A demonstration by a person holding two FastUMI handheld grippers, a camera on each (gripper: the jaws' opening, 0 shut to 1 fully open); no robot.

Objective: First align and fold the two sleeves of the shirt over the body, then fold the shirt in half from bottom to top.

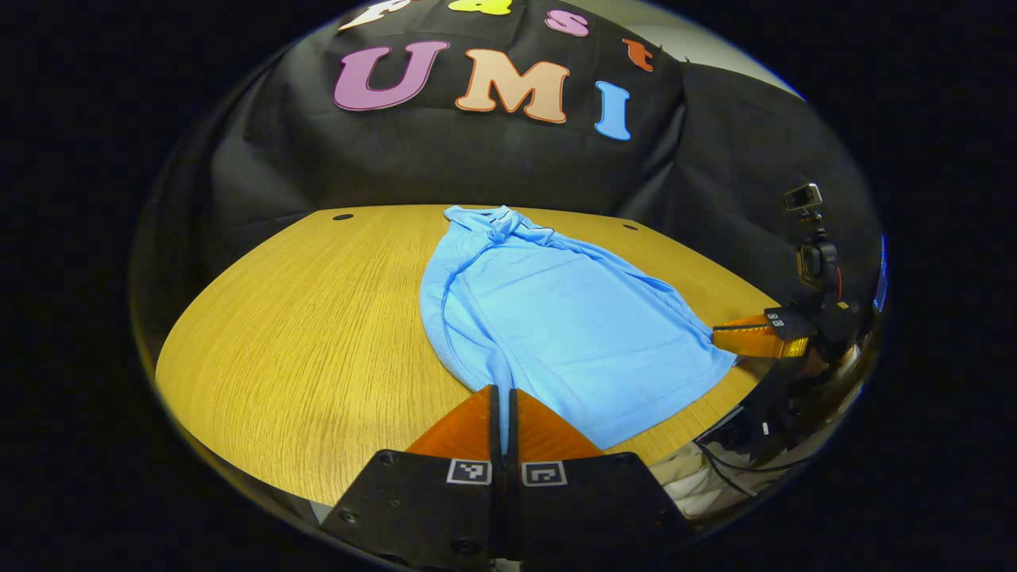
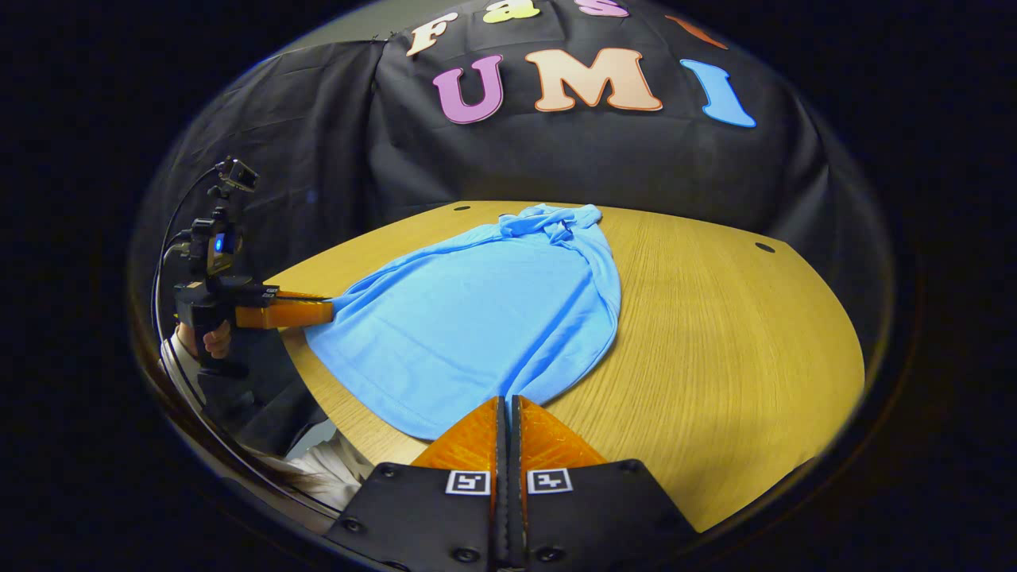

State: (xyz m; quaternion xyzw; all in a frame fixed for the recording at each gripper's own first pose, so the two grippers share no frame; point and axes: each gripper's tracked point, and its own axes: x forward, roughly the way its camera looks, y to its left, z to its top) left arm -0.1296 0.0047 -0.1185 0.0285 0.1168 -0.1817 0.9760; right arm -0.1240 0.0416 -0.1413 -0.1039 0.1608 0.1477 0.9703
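**Operator:** Holding both bottom corners of the shirt (image 1: 556,318) now. My left claw (image 1: 503,397) is pinched down to a thin slit at the hem's left corner; in the right gripper view I can see its fingers closed on the cloth edge there.

**Spotter:** And the right claw (image 2: 506,407)?

**Operator:** Same story: fingers nearly together at the other bottom corner, and the left gripper view shows it nipping the hem out at the side. I judge both have fabric.

**Spotter:** Where's the shirt sitting?

**Operator:** Flat on the desk (image 1: 302,334), collar (image 2: 556,218) at the far end near the booth wall, hem toward me.

**Spotter:** Sleeves done?

**Operator:** Looks so. Both long edges are rolled inward over the body and I see no sleeve sticking out, though the fold lines are a bit rumpled near the collar. So step one seems finished.

**Spotter:** What's left?

**Operator:** The bottom-to-top fold. Hem hasn't been carried up yet.
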